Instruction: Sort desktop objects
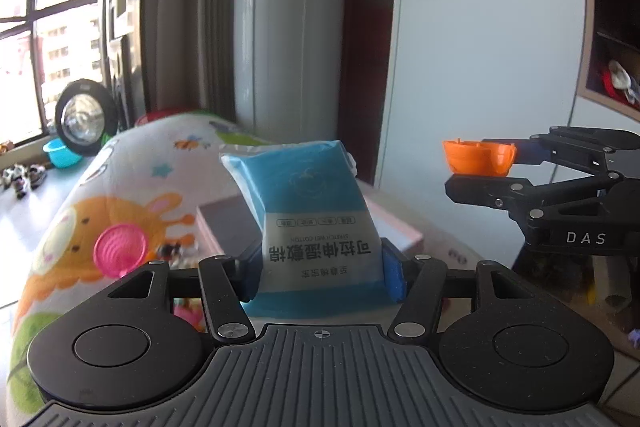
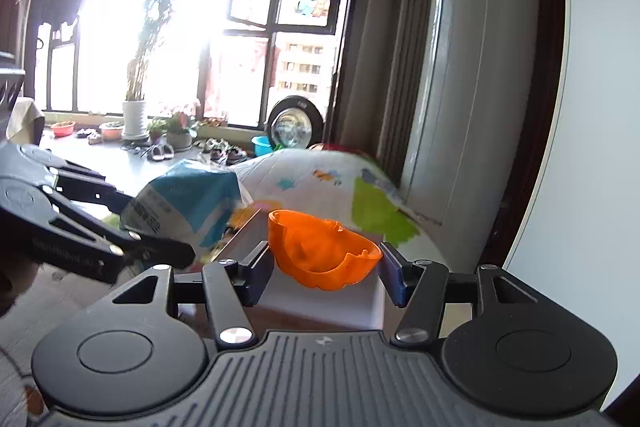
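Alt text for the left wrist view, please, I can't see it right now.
The left tool grips a blue-and-white soft wipes packet above a cartoon-print quilt. At right, the right tool holds an orange plastic cup.

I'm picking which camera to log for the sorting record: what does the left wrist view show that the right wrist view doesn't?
Left wrist only: a pink ribbed cup on the cartoon blanket, and the pack's printed label.
Right wrist only: a tall potted plant and shoes by the window.
Both: the left gripper shut on the blue wet-cotton pack, the right gripper shut on the orange bowl, the blanket.
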{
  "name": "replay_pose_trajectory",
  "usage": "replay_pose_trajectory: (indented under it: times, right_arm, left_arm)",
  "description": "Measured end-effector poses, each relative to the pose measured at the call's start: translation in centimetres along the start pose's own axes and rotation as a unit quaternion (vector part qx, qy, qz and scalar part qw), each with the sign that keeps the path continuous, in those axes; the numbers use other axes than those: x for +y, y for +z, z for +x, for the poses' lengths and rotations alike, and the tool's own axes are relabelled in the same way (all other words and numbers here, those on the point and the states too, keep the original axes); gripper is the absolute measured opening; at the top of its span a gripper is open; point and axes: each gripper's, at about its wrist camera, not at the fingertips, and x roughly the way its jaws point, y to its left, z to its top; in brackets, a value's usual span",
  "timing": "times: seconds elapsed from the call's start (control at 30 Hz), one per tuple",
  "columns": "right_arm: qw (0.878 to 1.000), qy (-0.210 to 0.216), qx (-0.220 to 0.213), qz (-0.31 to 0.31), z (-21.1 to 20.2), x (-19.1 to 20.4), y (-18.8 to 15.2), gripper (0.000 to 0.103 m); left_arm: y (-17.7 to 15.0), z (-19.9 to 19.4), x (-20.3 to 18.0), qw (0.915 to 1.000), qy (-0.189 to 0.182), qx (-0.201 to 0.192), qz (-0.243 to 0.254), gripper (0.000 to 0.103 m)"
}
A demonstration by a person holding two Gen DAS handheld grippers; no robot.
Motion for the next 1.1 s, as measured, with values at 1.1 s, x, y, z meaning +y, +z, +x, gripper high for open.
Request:
replay_pose_trajectory:
  times: [1.1]
  right_arm:
    - [0.968,0.117,0.222,0.005,24.4,14.8,6.4,0.053]
  left_arm:
    - [-14.6,-0.5,9.7,0.9869,0.101,0.103,-0.072,0.103]
